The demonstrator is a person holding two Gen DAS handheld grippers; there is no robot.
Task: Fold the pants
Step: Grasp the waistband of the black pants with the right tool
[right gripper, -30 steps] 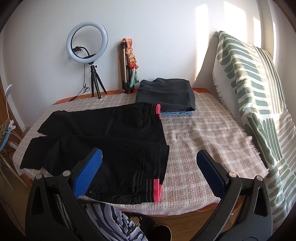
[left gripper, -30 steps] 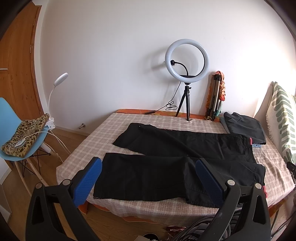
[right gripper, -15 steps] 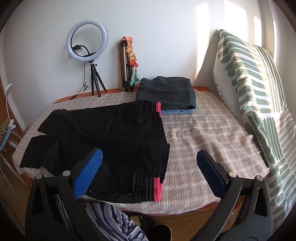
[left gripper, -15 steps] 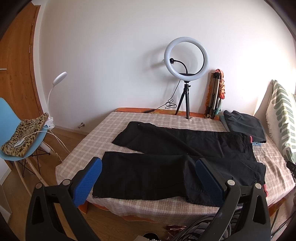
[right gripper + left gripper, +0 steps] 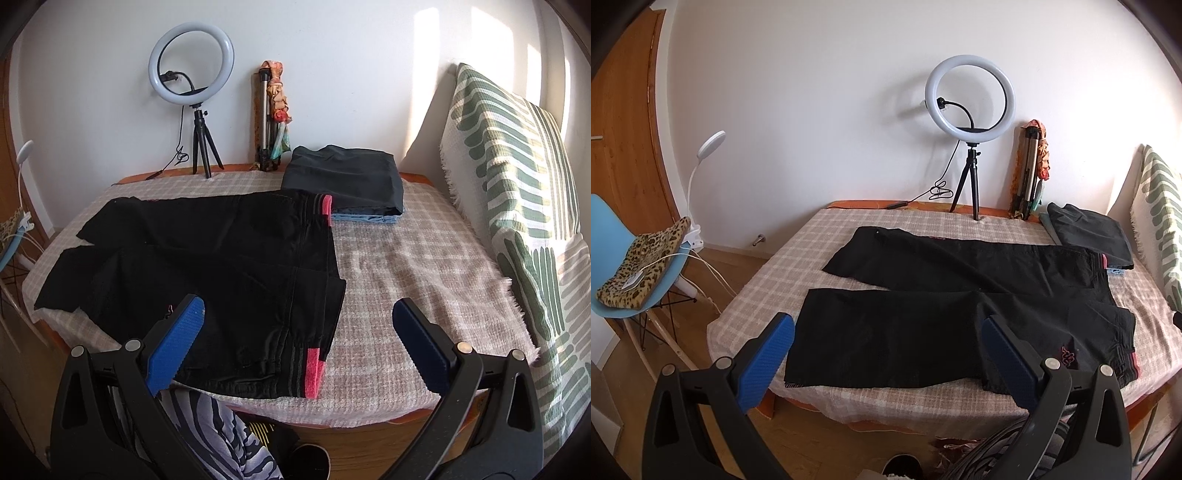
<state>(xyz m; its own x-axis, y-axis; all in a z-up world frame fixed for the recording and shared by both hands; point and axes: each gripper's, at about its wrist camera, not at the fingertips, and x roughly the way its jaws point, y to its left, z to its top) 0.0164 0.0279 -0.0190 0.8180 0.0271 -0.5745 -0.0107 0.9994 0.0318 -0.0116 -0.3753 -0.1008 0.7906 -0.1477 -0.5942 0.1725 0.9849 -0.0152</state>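
- Left tongs (image 5: 886, 343): released, jaws spread wide, grasping nothing, held short of the bed (image 5: 768, 280).
- Right tongs (image 5: 297, 328): released, empty.
- Black pants (image 5: 960, 295): spread flat on the bed ahead of both tongs, legs apart, untouched.

Bright daylight, sun patches on wall (image 5: 461, 55), sharp focus, fisheye-curved vignetted edges

Your left gripper (image 5: 886, 347) has backed off slightly and panned toward 3 o'clock: the pants (image 5: 960, 306) sit lower, ring light (image 5: 969, 98) shifted toward 9. Your right gripper (image 5: 295, 332) panned slightly left: folded stack (image 5: 347, 181) drifted toward 3.
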